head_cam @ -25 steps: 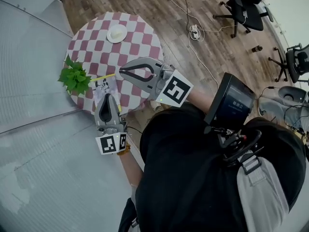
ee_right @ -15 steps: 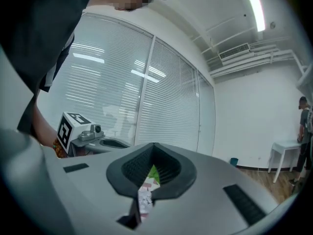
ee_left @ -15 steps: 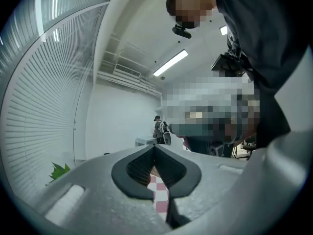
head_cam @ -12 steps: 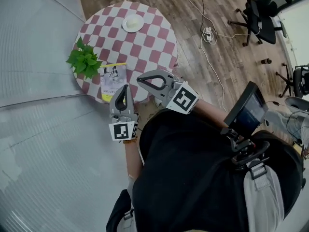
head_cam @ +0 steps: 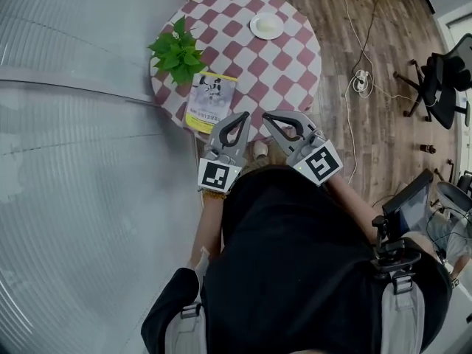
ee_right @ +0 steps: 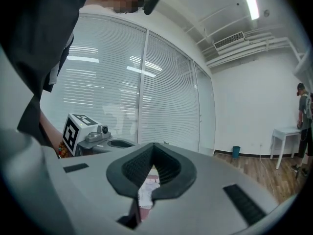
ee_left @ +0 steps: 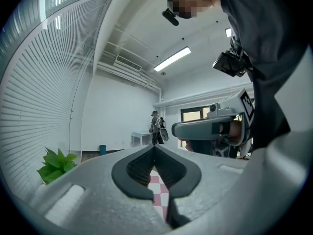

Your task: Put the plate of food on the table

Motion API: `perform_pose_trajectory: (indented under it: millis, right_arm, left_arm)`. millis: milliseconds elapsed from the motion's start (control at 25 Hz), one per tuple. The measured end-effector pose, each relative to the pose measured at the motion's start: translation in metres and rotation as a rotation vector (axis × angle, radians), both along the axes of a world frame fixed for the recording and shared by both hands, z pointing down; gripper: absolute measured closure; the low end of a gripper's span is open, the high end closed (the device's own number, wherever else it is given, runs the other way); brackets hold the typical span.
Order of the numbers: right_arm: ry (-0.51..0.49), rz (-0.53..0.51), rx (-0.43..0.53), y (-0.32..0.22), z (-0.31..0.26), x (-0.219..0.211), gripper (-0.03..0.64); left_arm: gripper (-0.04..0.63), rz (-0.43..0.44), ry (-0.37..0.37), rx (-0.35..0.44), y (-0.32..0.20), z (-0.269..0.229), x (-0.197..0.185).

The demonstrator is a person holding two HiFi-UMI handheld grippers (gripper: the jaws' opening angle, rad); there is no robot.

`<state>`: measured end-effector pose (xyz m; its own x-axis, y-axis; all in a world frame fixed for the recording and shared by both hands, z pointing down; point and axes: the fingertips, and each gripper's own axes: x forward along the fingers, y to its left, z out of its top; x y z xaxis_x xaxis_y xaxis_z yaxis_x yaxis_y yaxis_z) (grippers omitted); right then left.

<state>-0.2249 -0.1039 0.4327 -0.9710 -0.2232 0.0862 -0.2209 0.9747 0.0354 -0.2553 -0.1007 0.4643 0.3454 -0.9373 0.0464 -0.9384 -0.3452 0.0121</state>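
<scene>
The plate of food (head_cam: 266, 26) lies on the far side of the round table (head_cam: 295, 65), well apart from both claws. The left gripper (head_cam: 240, 116) and the right gripper (head_cam: 268, 116) hang over the near table edge, both clenched on nothing, near a booklet (head_cam: 210, 102)

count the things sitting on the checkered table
3: a green plant at its left edge, a booklet near the front, a white plate at the far side. The front rim is partly hidden.
</scene>
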Motion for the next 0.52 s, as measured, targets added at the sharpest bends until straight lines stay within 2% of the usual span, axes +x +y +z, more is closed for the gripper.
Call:
perform_pose_trajectory:
  millis: [360,520]
  right_arm:
    - [0.038,-0.019,-0.017,0.003,0.007,-0.01,0.607]
    - [0.04,-0.012,-0.02,0.006,0.008,-0.014,0.607]
  left_arm:
    - [0.589,0.012,0.031,-0.039,0.0,0.015,-0.008]
    - [0.589,0.014,0.019,-0.042,0.003,0.021,-0.012]
